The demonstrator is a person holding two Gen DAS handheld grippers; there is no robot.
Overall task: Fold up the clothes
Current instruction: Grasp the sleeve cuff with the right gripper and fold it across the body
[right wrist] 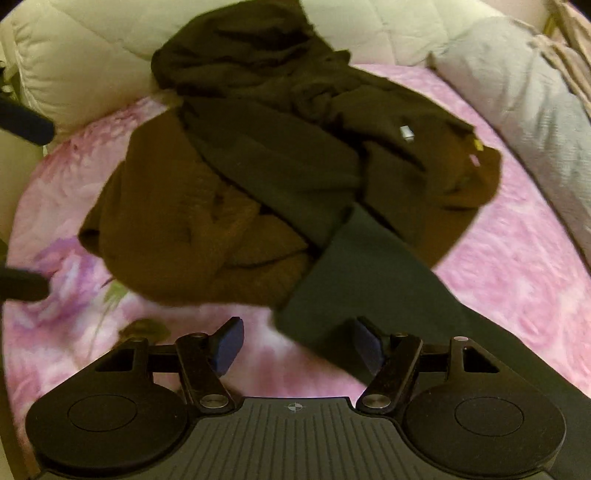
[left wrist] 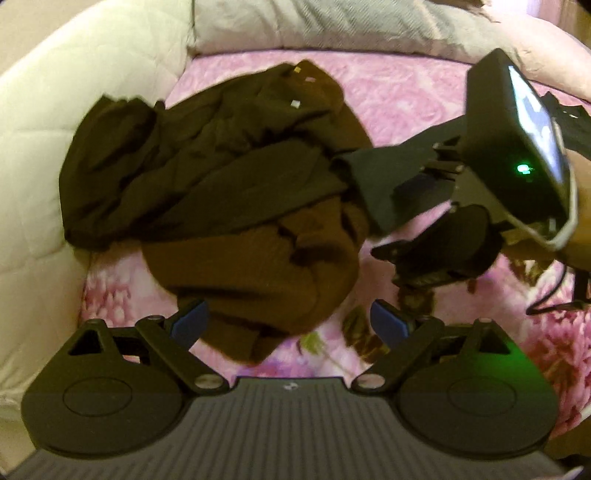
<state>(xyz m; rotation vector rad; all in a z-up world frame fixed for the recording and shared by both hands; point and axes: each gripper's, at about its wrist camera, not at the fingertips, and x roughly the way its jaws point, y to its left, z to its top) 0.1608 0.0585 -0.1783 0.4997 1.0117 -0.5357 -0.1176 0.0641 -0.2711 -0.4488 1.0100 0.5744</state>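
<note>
A heap of clothes lies on the pink floral bedsheet (left wrist: 406,92). A brown knit garment (left wrist: 258,266) is at the bottom, and a dark, nearly black garment (left wrist: 229,184) is draped across it. My left gripper (left wrist: 289,321) stands open just short of the brown garment's near edge, with nothing between its fingers. My right gripper (right wrist: 297,347) is open too. One long strip of the dark garment (right wrist: 351,280) runs between its fingers, close to the right pad. From the left wrist view, the right gripper (left wrist: 402,210) sits at the strip's end.
A cream quilted duvet (left wrist: 55,110) is bunched up along the left side of the bed. A grey pillow (left wrist: 332,22) lies at the far end. A hand and a cable (left wrist: 554,291) are at the right edge. Bare pink sheet (right wrist: 517,258) shows to the right of the heap.
</note>
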